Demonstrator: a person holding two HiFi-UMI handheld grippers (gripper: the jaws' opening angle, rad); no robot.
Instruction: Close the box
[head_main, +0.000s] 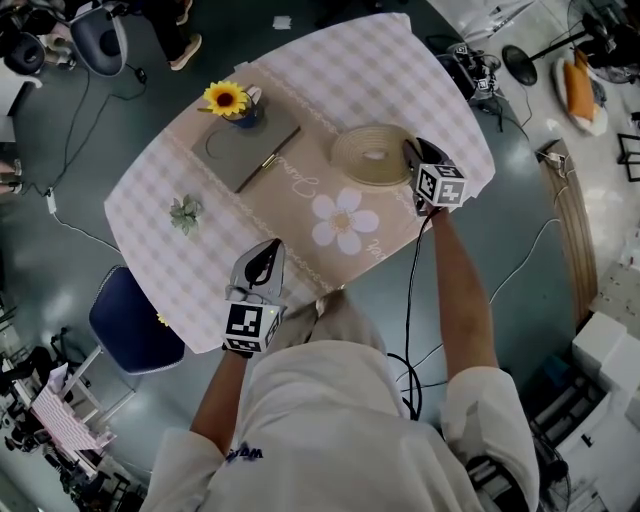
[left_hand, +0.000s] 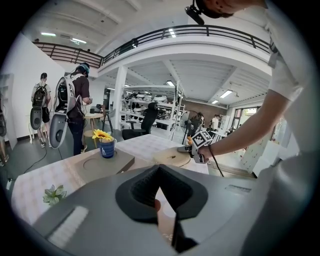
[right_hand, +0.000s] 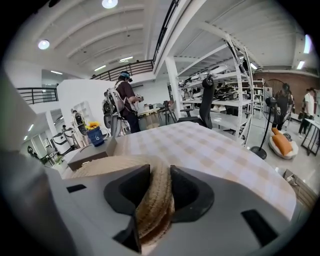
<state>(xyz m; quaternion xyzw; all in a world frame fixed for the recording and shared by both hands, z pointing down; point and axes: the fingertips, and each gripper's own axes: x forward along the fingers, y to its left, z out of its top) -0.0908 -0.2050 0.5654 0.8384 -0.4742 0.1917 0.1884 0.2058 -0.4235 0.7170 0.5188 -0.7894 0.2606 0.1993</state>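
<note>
A round woven straw box (head_main: 370, 155) sits right of centre on the checked tablecloth (head_main: 200, 270). My right gripper (head_main: 410, 152) is at its right rim. In the right gripper view the woven lid's edge (right_hand: 156, 200) fills the gap between the two jaws, which are shut on it, and the lid's flat top (right_hand: 107, 165) spreads off to the left. My left gripper (head_main: 270, 248) hovers over the table's near edge, well away from the box. Its jaws meet at a point (left_hand: 159, 170) with nothing between them.
At the back of the table a flat grey case (head_main: 245, 148) carries a blue pot with a sunflower (head_main: 230, 100). A small green sprig (head_main: 185, 213) lies at the left. A blue chair (head_main: 135, 322) stands below the table's left corner. People with backpacks (left_hand: 75, 107) stand beyond.
</note>
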